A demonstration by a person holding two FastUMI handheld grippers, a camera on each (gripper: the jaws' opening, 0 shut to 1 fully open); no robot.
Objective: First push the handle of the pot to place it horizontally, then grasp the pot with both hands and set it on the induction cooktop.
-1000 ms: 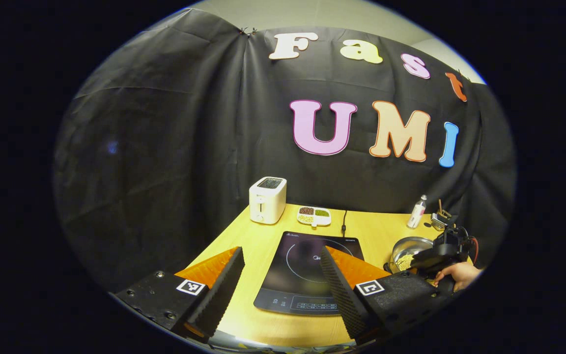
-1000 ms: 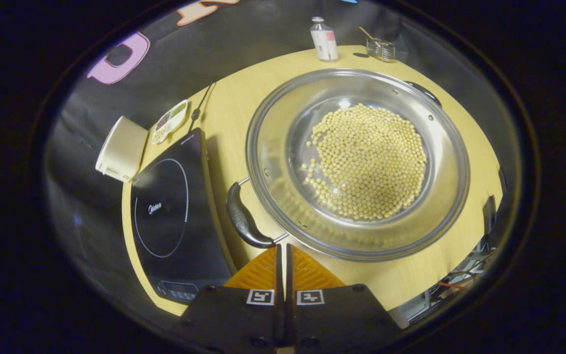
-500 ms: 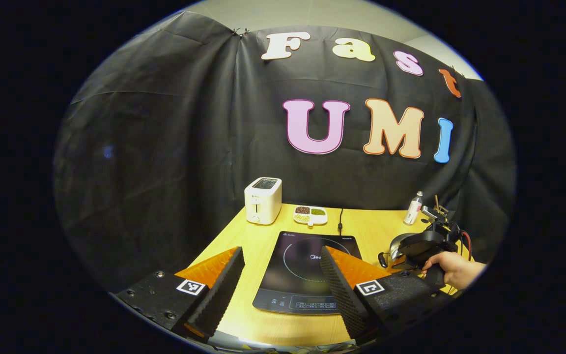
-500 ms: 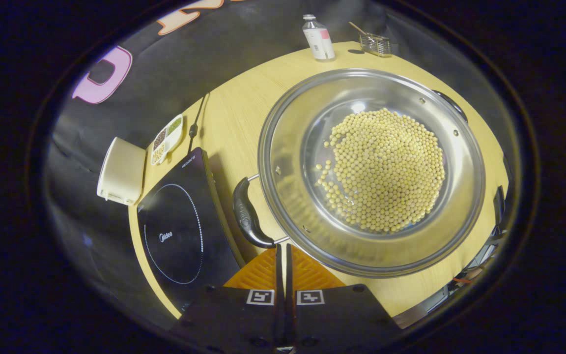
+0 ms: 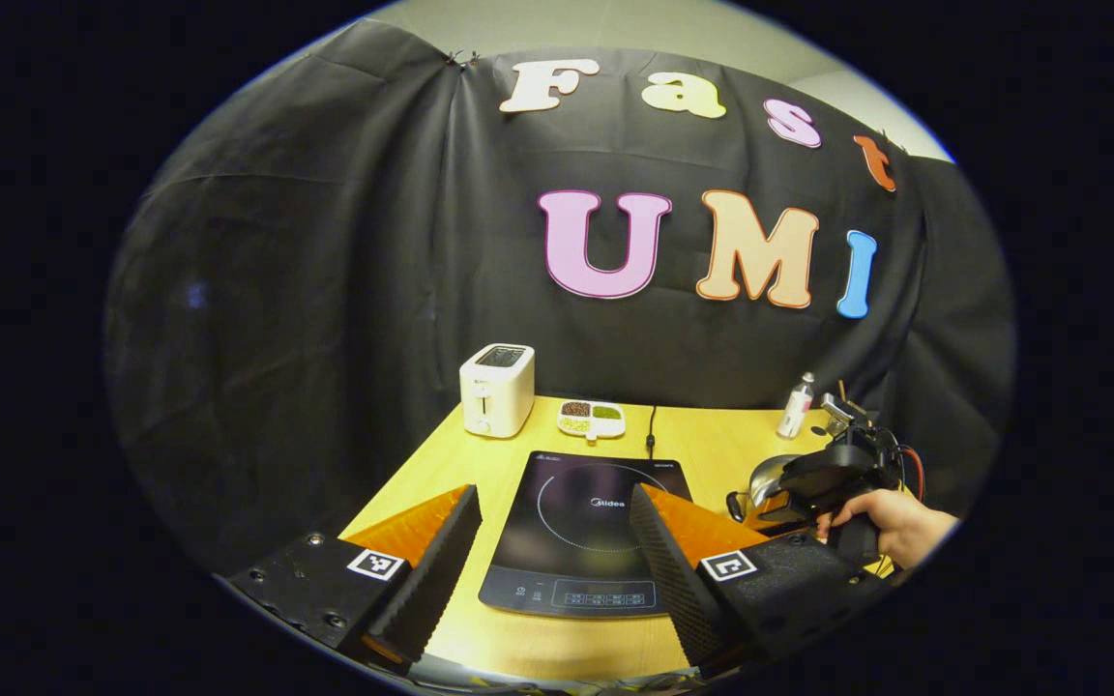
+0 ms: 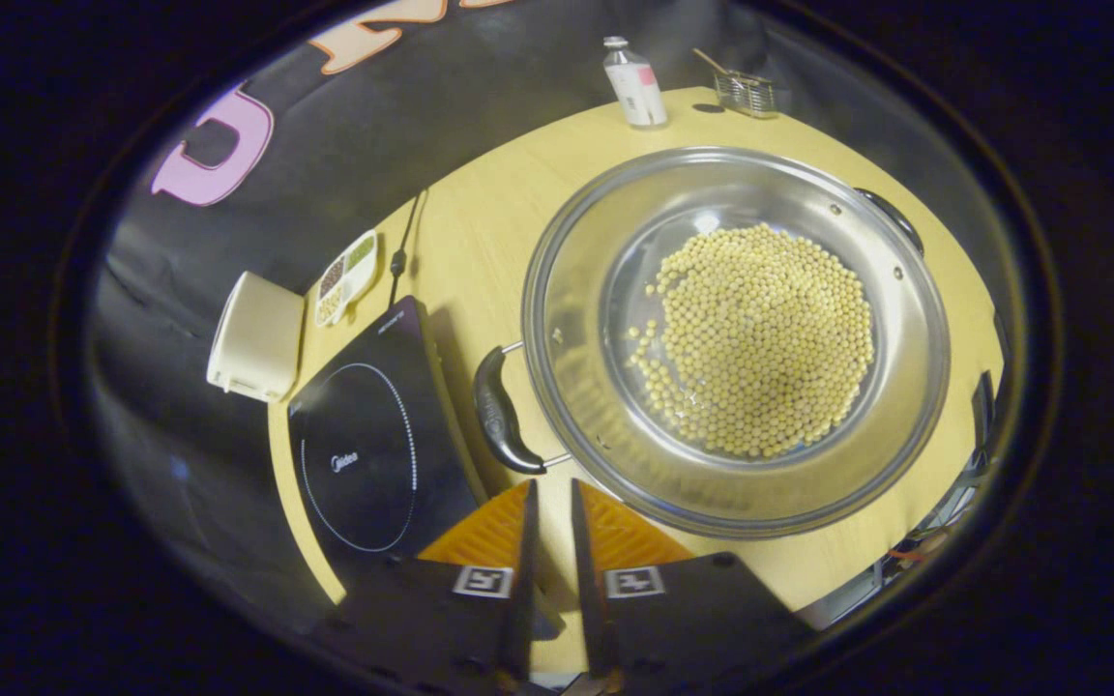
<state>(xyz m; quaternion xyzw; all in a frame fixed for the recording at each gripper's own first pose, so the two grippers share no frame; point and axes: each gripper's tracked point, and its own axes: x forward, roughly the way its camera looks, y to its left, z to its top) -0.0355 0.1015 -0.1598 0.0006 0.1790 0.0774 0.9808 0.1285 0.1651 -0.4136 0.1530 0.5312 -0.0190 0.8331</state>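
A steel pot (image 6: 571, 319) holding yellow beans (image 6: 760, 338) stands on the wooden table right of the black induction cooktop (image 6: 364, 454). Its near black handle (image 6: 499, 425) points toward the cooktop, and the other handle (image 6: 891, 217) is at the far right rim. My right gripper (image 6: 551, 493) hovers just short of the near handle, fingers parted by a narrow gap with nothing between them. In the left gripper view, my left gripper (image 5: 552, 507) stands wide open above the front of the cooktop (image 5: 586, 522). The right gripper (image 5: 833, 474), held by a hand (image 5: 895, 527), hides most of the pot (image 5: 768, 476).
A white toaster (image 5: 496, 390) and a divided dish of grains (image 5: 591, 419) stand at the back of the table. The cooktop's cord (image 5: 651, 430) runs behind it. A small bottle (image 6: 636, 85) and a wire basket (image 6: 748, 94) stand at the far right corner.
My right gripper's fingers were pressed together and have now parted a little, and it has drawn slightly back from the pot's handle. The left gripper has drifted a little; the scene slid left.
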